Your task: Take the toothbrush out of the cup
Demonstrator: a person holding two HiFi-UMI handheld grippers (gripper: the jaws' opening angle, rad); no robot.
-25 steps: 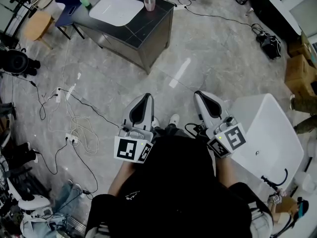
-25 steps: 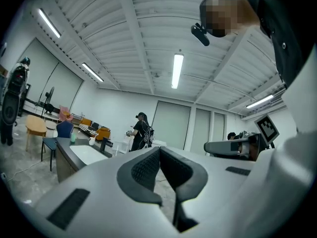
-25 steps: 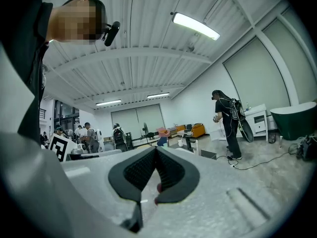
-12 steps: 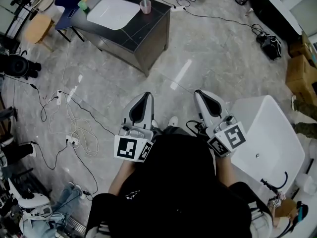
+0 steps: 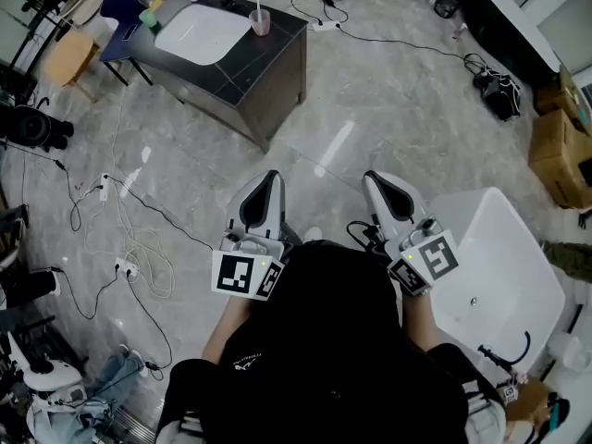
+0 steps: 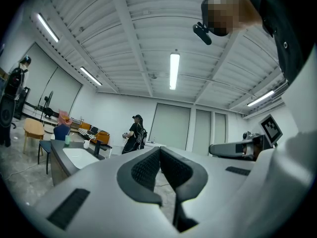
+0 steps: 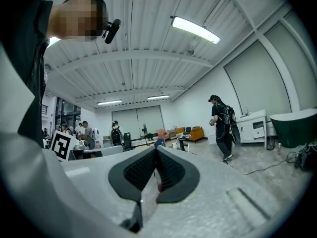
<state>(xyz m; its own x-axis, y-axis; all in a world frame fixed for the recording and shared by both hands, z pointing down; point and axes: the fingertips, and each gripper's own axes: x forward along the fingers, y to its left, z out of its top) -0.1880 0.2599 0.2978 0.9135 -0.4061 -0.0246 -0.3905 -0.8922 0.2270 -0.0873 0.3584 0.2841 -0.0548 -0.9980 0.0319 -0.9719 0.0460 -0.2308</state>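
Observation:
A pink cup [image 5: 260,21] with a toothbrush [image 5: 257,6] standing in it sits at the right corner of a dark cabinet [image 5: 268,72], beside its white sink [image 5: 199,33], far off at the top of the head view. My left gripper [image 5: 271,179] and right gripper [image 5: 373,176] are held side by side close to the person's body, well short of the cabinet. Both are shut with nothing between the jaws, as seen for the left gripper [image 6: 159,155] and the right gripper [image 7: 155,157] in their own views. The sink [image 6: 79,157] shows low at the left of the left gripper view.
Cables and a power strip [image 5: 129,248] trail over the grey floor at left. A white basin [image 5: 499,266] lies at my right. Cardboard boxes [image 5: 560,146], a black bag [image 5: 499,95], a wooden stool [image 5: 69,49] and a blue chair [image 5: 125,3] ring the room. A person in black [image 6: 133,133] stands beyond.
The cabinet with the cup has slid left and slightly down in the head view as the person moves. Both grippers stay shut in the same place before the body.

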